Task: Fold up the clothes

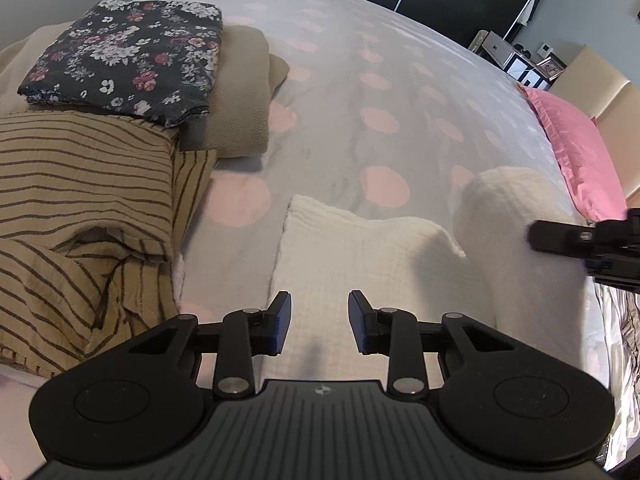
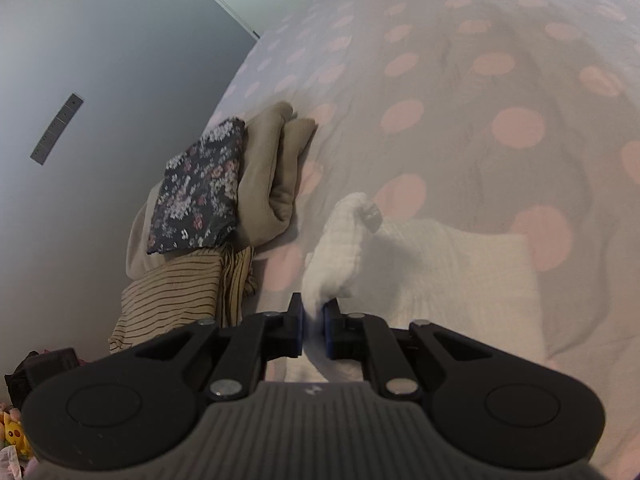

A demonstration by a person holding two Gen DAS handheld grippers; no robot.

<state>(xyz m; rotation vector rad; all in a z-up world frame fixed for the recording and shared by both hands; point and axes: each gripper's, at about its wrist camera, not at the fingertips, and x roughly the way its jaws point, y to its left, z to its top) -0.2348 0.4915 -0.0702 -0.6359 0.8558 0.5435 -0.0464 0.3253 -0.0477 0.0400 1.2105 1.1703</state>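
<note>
A white textured cloth (image 1: 360,264) lies on the dotted bedspread (image 1: 360,80), just past my left gripper (image 1: 320,326). The left gripper hovers over the cloth's near part, open, with nothing between its pads. At the right edge of the left wrist view my right gripper (image 1: 556,236) holds up a raised fold of the same cloth (image 1: 516,216). In the right wrist view the right gripper (image 2: 314,330) is shut on a pinched edge of the white cloth (image 2: 440,276), which rises in a bunched ridge ahead of the pads. A small dark piece beside that ridge is unclear.
A dark floral folded garment (image 1: 124,60) sits on a folded beige one (image 1: 244,104) at the left. A tan striped garment (image 1: 80,208) lies crumpled in front of them. A pink pillow (image 1: 576,148) lies at the bed's right edge. A grey wall (image 2: 100,60) borders the bed.
</note>
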